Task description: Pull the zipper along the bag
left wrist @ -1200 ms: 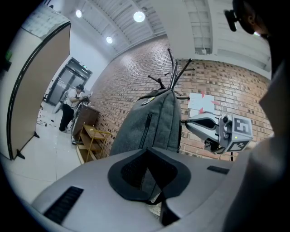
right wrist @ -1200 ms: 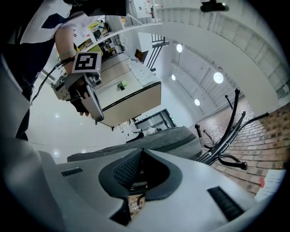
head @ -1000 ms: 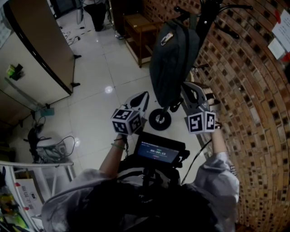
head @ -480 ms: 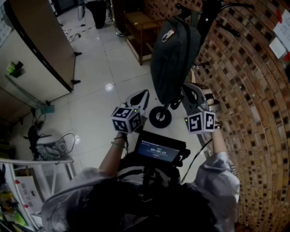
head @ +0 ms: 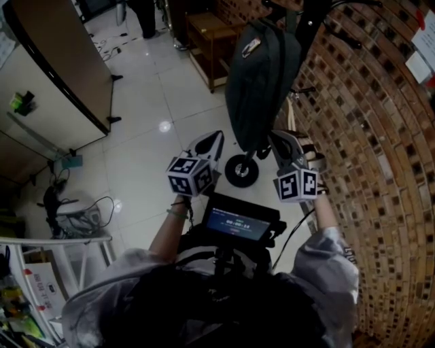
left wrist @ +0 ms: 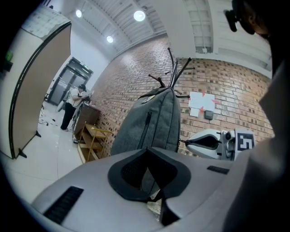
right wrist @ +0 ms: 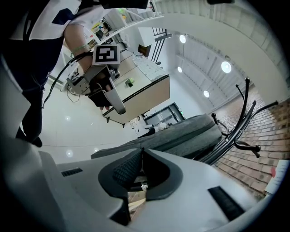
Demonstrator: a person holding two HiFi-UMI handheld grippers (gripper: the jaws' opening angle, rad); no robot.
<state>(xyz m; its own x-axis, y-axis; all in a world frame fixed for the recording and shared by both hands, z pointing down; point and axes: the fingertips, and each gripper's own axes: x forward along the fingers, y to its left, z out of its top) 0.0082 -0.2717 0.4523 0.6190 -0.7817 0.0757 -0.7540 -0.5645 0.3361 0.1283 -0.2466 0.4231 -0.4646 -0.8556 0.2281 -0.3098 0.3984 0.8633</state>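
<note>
- At 9 to 10 o'clock in the head view a tall brown partition board (head: 58,75) stands on small feet. Its long dark edge closes the left side of the room.
- Between this board and the bag lies a wide strip of white tiled floor (head: 153,102). It is the largest open room here and runs up towards 11 o'clock.
- The left claw (head: 212,141) hangs over this floor, at 7 o'clock from the lower end of the bag, near it but apart. In the left gripper view its jaws are pressed together at the tips, with nothing between them.
- A wooden shelf (head: 207,41) stands at 11 o'clock, behind the left edge of the bag.
- The grey bag (head: 262,75) hangs upright on a black stand (head: 309,20) at 12 to 1 o'clock, and its lower end is free. In the left gripper view a dark zip line (left wrist: 146,129) runs down its front.
- A small black wheel (head: 241,170) is on the floor just under the bottom edge of the bag, between the two claws.
- The right claw (head: 280,141) is at 5 o'clock from the bottom of the bag, just beside it; I cannot tell if it touches. Its jaws are almost together and are opening, with nothing between them.
- The brick wall (head: 380,170) closes the whole right side, from 1 to 5 o'clock. Only a narrow gap lies between it and the right edge of the bag.
- Count: one bag, one stand, one wheel, one shelf, one board, two claws.
</note>
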